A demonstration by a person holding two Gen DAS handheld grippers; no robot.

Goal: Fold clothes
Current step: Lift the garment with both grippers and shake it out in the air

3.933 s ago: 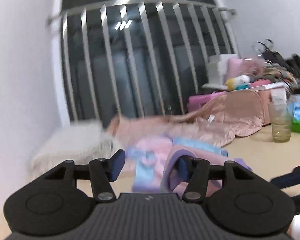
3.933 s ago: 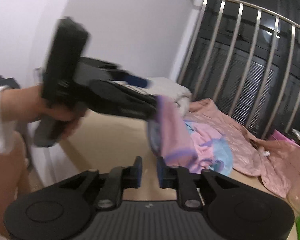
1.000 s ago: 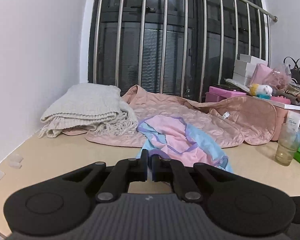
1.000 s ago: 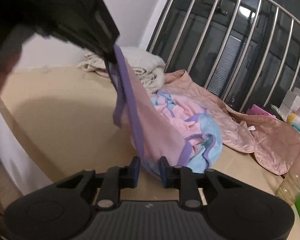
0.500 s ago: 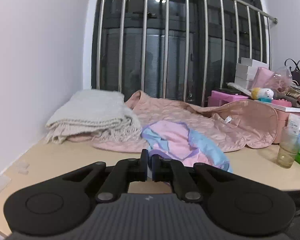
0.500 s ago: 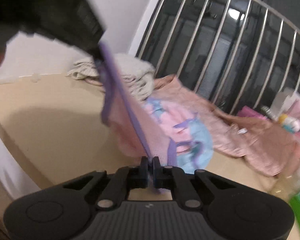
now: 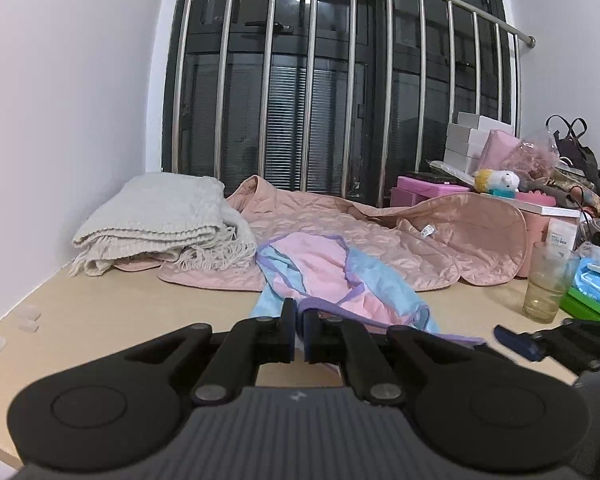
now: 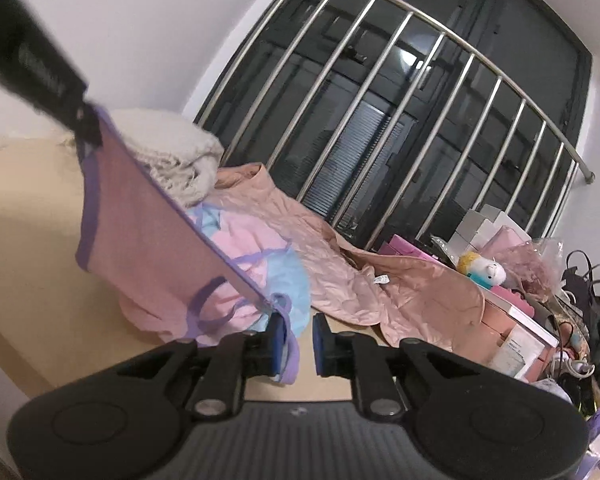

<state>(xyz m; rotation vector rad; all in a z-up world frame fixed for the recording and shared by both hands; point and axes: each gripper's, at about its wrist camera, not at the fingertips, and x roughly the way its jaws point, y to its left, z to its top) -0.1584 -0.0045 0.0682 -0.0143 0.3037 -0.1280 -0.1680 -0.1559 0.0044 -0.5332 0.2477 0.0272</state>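
A pink and light-blue garment (image 7: 320,264) with purple trim lies partly on the beige tabletop (image 7: 100,320). My left gripper (image 7: 299,332) is shut on its purple hem and holds one corner up; in the right wrist view the left gripper (image 8: 40,68) sits at the upper left with the garment (image 8: 140,232) stretched down from it. My right gripper (image 8: 296,344) has its jaws opening. The purple hem (image 8: 292,356) hangs against the left pad inside the gap, and the pads do not press on it. The right gripper's blue fingertips (image 7: 516,342) show at the right edge.
A folded cream knit blanket (image 7: 156,220) sits at the back left by the wall. A pink quilted jacket (image 7: 420,232) is spread behind the garment. A drinking glass (image 7: 548,284), a green tray (image 7: 588,304), boxes and a plush toy (image 7: 496,180) crowd the right. Window bars (image 7: 308,80) close the back.
The right gripper's jaws, pinched together on the purple hem half a second ago, now stand apart, and its view has swung right. The left gripper stays shut on the garment.
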